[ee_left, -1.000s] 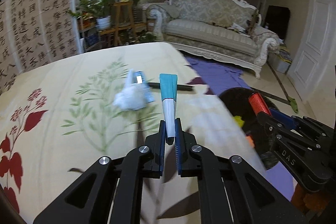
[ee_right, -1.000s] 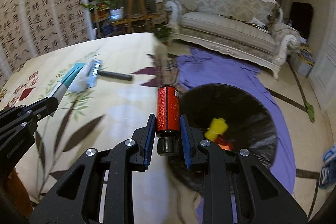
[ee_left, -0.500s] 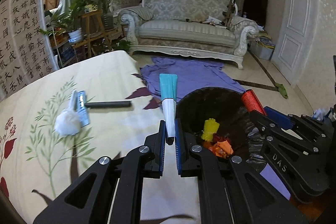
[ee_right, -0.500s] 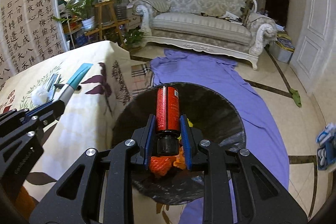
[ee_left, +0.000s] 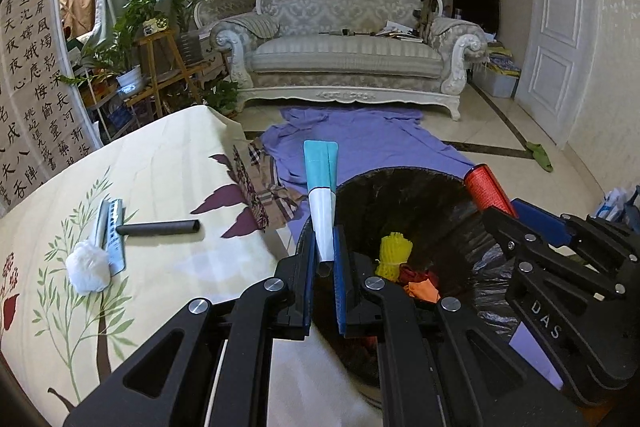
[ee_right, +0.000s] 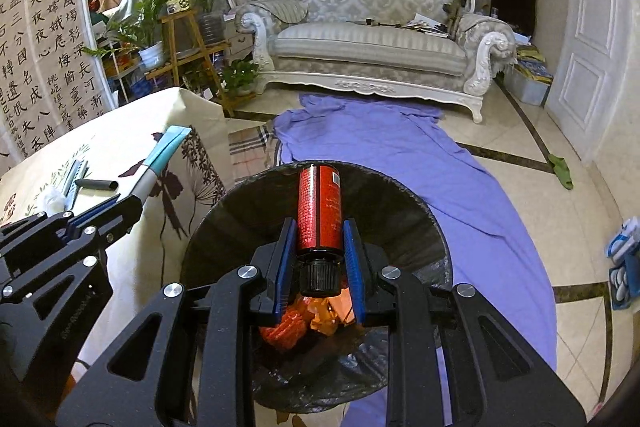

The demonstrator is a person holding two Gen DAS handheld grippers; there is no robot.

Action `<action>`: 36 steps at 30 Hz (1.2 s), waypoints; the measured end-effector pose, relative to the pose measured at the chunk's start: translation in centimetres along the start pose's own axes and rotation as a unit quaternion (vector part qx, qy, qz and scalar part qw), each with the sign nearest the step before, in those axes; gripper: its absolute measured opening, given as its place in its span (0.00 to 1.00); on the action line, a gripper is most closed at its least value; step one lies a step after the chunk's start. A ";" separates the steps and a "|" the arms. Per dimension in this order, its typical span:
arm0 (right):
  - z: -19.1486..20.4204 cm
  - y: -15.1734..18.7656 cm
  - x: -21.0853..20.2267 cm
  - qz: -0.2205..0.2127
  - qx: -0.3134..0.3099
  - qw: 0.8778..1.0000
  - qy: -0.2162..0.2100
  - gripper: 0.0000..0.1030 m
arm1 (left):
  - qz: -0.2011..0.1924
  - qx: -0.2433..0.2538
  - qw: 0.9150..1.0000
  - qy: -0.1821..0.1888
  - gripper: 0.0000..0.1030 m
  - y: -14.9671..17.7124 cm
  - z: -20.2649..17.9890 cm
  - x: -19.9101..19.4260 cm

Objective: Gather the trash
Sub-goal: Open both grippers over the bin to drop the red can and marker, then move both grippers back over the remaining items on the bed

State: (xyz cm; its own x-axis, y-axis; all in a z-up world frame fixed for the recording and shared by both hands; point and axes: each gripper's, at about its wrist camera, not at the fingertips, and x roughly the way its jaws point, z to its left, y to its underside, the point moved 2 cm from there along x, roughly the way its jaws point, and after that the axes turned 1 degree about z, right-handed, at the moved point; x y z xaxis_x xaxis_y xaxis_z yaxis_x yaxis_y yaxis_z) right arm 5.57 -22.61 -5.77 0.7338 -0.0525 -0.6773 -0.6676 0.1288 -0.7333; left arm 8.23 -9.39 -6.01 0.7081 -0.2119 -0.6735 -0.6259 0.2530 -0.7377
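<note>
My left gripper (ee_left: 324, 259) is shut on a teal and white tube (ee_left: 322, 195), held at the left rim of the black-lined trash bin (ee_left: 420, 187). My right gripper (ee_right: 320, 259) is shut on a red can with a black cap (ee_right: 320, 211), held over the bin's opening (ee_right: 248, 211). The bin holds yellow netting (ee_left: 394, 253) and orange scraps (ee_right: 316, 311). The right gripper with the red can also shows in the left wrist view (ee_left: 486, 187). The left gripper with the tube shows in the right wrist view (ee_right: 160, 159).
On the floral tablecloth (ee_left: 160, 171) lie a white wad (ee_left: 88, 267), a silver and blue packet (ee_left: 112, 231) and a black tube (ee_left: 160, 227). A purple cloth (ee_right: 400, 147) covers the floor. A sofa (ee_left: 344, 59) and plants (ee_left: 132, 27) stand behind.
Both grippers have swung right from over the table to the trash bin. The red can is now over the bin's opening and the tube at its left rim. Both grips unchanged.
</note>
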 end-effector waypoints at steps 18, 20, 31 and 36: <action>-2.0 0.0 0.5 0.001 0.037 0.999 0.001 0.47 | 0.016 -0.019 0.999 -0.021 0.53 0.2 0.7 0.2; -1.5 0.0 0.4 0.003 0.035 0.999 -0.003 0.48 | 0.016 -0.022 0.999 -0.028 0.54 0.3 1.4 0.0; 3.1 0.3 0.6 0.018 0.008 0.999 -0.042 0.49 | 0.024 -0.069 0.994 -0.087 0.62 2.2 6.6 -1.4; 6.0 0.0 0.8 0.022 -0.016 0.998 -0.065 0.49 | 0.025 -0.098 0.987 -0.124 0.67 2.5 10.2 -1.6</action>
State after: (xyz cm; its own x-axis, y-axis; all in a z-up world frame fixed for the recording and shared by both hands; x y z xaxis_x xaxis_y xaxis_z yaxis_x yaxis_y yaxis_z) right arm 6.95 -16.67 -5.98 0.7126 0.0821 -0.6968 -0.7015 0.0965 -0.7061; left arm 8.86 1.20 -6.31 0.7180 0.0393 -0.6950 -0.6959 0.0651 -0.7152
